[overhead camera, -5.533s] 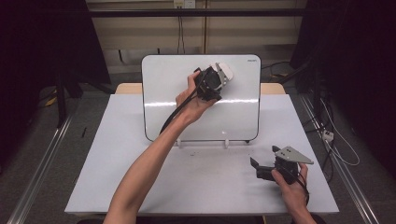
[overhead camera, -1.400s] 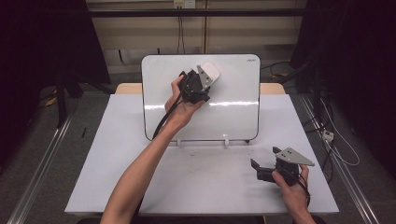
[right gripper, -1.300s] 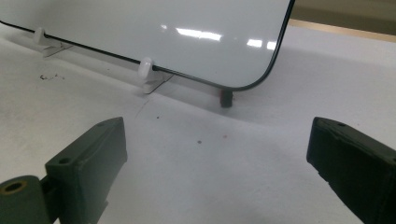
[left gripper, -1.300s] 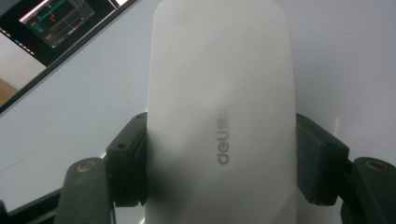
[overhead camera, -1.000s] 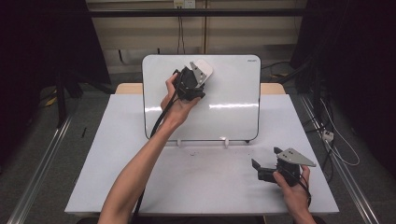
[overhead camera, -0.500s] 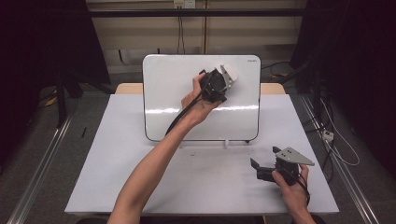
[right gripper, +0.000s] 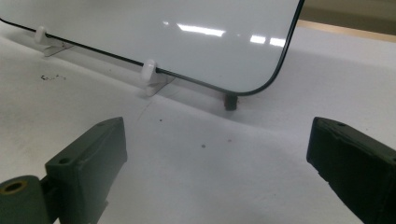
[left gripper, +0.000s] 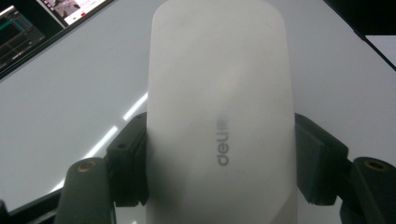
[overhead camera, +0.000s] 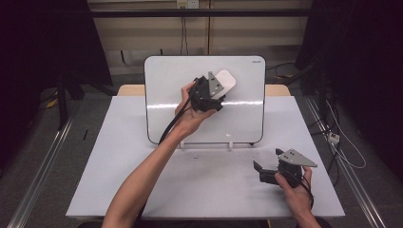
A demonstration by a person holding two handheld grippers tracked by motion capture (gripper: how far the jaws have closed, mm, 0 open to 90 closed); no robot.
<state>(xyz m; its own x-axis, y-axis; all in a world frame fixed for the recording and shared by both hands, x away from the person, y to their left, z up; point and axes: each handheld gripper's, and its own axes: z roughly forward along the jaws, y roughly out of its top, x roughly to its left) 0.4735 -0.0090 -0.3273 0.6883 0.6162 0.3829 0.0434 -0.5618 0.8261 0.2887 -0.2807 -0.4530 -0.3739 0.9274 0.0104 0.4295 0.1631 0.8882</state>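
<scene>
We are holding a white eraser (overhead camera: 222, 82) in the left gripper (overhead camera: 209, 92), its two jaws clenched on the eraser's long sides, as the left gripper view shows with the grey brand lettering on the eraser (left gripper: 219, 112) facing the camera. We are pressing it against the whiteboard (overhead camera: 247, 118), which is standing upright on small white feet at the back of the table (overhead camera: 119, 156). Compared with half a second ago, the eraser is sitting a little lower and nearer the middle of the board, just above the bright strip of reflected light; a second ago it was well over toward the board's upper left. Our right hand (overhead camera: 294, 190) is resting on the table's near right corner, as it was before, with the right gripper (overhead camera: 260, 172) released, its jaws spread wide over the bare tabletop and pointing toward the board's lower corner (right gripper: 261, 84).
</scene>
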